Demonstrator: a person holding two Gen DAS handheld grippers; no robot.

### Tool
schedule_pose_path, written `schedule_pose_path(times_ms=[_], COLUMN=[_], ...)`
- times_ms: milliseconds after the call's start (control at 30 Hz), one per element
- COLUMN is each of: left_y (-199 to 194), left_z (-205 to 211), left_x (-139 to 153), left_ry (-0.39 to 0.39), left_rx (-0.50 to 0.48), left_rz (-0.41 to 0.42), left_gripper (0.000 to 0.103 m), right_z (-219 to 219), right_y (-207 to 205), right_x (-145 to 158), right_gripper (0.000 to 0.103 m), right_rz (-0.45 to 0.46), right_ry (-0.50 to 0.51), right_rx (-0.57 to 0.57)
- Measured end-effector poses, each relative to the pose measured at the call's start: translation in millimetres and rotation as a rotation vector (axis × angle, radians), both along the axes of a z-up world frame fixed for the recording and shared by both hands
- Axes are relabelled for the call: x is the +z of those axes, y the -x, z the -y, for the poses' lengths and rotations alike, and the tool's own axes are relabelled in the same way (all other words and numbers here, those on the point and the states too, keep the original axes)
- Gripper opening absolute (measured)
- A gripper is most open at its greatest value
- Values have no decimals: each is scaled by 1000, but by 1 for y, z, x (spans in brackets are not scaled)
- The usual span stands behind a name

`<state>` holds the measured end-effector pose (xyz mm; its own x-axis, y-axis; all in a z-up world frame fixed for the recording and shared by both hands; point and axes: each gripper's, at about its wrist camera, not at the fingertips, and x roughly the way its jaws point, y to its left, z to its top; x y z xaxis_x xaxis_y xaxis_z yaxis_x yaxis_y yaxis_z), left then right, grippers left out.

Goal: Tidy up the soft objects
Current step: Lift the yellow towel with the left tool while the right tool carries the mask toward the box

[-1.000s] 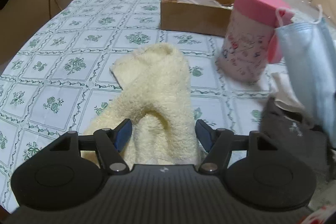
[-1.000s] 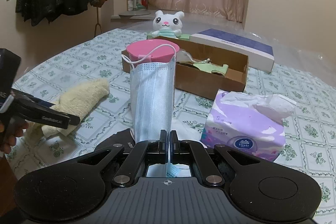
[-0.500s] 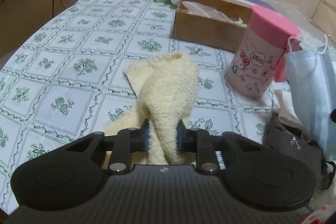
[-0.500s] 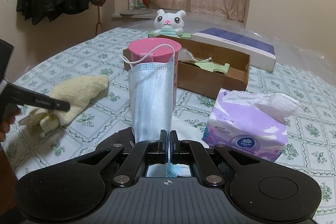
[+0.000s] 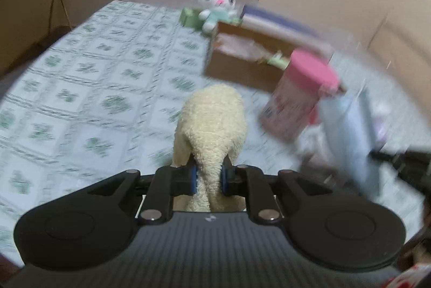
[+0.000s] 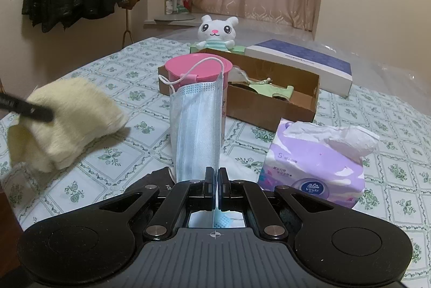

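A fluffy cream towel [image 5: 212, 120] hangs bunched between the blue pads of my left gripper [image 5: 208, 174], which is shut on it. In the right wrist view the towel [image 6: 67, 120] is lifted off the tablecloth at the left, with a left finger [image 6: 27, 107] across it. My right gripper [image 6: 217, 177] is shut on the lower edge of a light blue face mask [image 6: 198, 126], held upright in front of a pink-lidded cup [image 6: 198, 67]. The left wrist view is blurred; the mask [image 5: 347, 131] shows at its right.
A brown cardboard box [image 6: 269, 104] with greenish items stands behind the cup. A white plush toy [image 6: 216, 31] and a blue-and-white flat box [image 6: 299, 58] sit further back. A purple tissue pack [image 6: 309, 166] is at the right, a dark cloth [image 6: 159, 178] under the mask.
The left gripper shut on the cream towel and lifted it off the table, drawing it up into a hanging bunch. The right gripper and mask stayed put.
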<state>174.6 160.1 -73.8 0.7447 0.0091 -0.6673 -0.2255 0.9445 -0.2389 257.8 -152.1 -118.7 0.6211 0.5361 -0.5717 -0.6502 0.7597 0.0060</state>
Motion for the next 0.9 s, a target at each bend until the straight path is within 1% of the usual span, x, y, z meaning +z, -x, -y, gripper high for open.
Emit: schedule_pose_path(times_ms=[100,133,167,200,333,400,467,600,633,700,767,833,867,900], left_y=[5,4,2,0,-25,-39,-55,-78,-80,-82,-80,-79,-80,-80], left_z=[1,1,3,3,11,19,23,32,33,37,41,42,42,43], left_x=[-2,-3,-4,-6,-15,-22,-31,-51,-56,-62,-64,-65,-66,-66], left_ry=[-128,-183,-237,-274,-390,-427,-409,-383,-368,-351,-350,-329,-317,-315], left_rx=[-6,-9,-11,-14,-22,-32,-36,-19,-15,-5,-3,8,14,15], left_rz=[-84,-106,-118,-127,-143,-142,-131,-145,-150,-138,-127,-115,-111,-110], left_gripper=[14,14,14,14,15,16,18,29,31,41,44,48,53,60], right_z=[-1,-1,-1,-1,0,0,1,1,1,1,1,0,0,0], right_y=[-1,-1,-2,-2,-4,-5,-7,-11,-12,-13,-14,-14,-14,-14], right_x=[0,-1,-1,-1,-2,-3,-4,-4,-5,-6,-7,-8,-9,-9], right_gripper=[2,2,2,2,2,2,2,2,2,2,2,2,2,2], right_rz=[-1,-2,-2,-3,-6,-8,-8,-4,-4,-5,-7,-11,-12,-13], right_ry=[1,1,0,1,4,6,9,10,10,10,10,11,11,11], right_rx=[2,1,1,0,-6,-9,-13,-16,-17,-17,-16,-15,-15,-15])
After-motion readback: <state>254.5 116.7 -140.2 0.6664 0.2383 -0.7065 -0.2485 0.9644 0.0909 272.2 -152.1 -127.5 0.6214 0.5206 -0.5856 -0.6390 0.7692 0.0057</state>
